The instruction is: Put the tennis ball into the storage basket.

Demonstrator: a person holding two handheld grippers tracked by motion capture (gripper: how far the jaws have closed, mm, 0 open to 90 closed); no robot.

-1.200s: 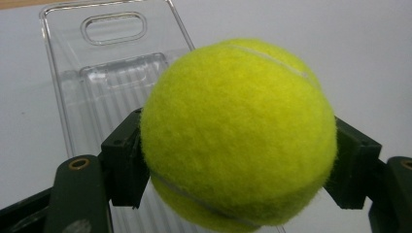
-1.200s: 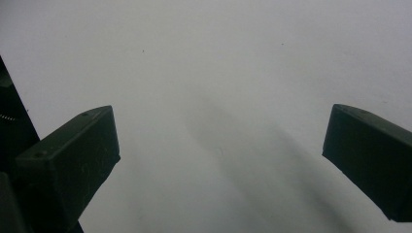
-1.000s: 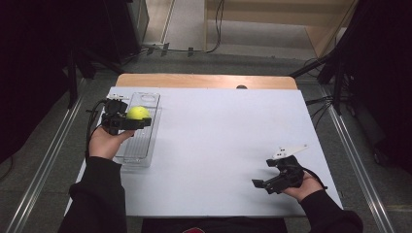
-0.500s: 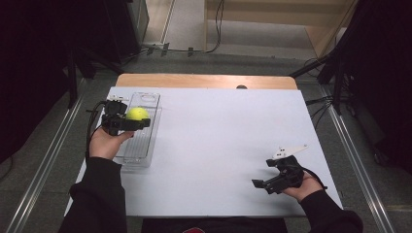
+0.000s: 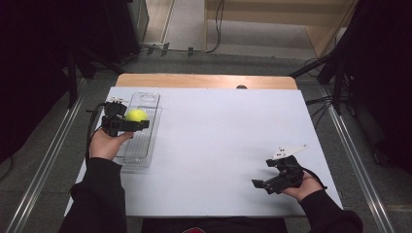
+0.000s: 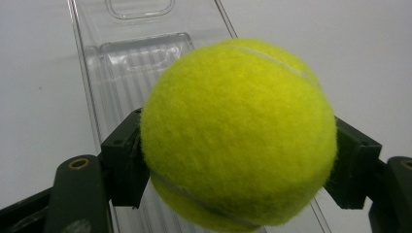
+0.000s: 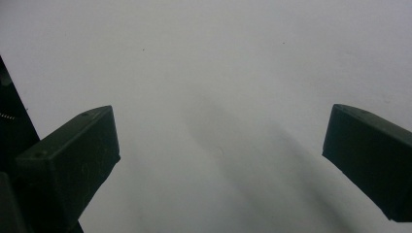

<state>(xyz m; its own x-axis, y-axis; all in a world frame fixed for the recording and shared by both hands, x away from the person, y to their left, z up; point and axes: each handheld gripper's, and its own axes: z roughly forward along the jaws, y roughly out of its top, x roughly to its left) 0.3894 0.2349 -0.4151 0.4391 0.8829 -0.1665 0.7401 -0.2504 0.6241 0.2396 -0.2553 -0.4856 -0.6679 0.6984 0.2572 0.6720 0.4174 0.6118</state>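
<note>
Gripping one yellow tennis ball [image 6: 238,133], the left tongs [image 5: 133,121] have both jaws pressed against its sides, holding it up over the clear plastic tray [image 5: 145,104]. That's the one ball on show, and one tray, lying at the left edge of the white surface [image 5: 218,131] with its long axis running away from the person toward the far wooden edge. In the left gripper view the tray's ribbed floor stretches off behind the ball. Over on the right, well apart, the right tongs [image 5: 260,184] sit low near the front edge, jaws spread wide, nothing between them, pointing left across the bare white top.
</note>
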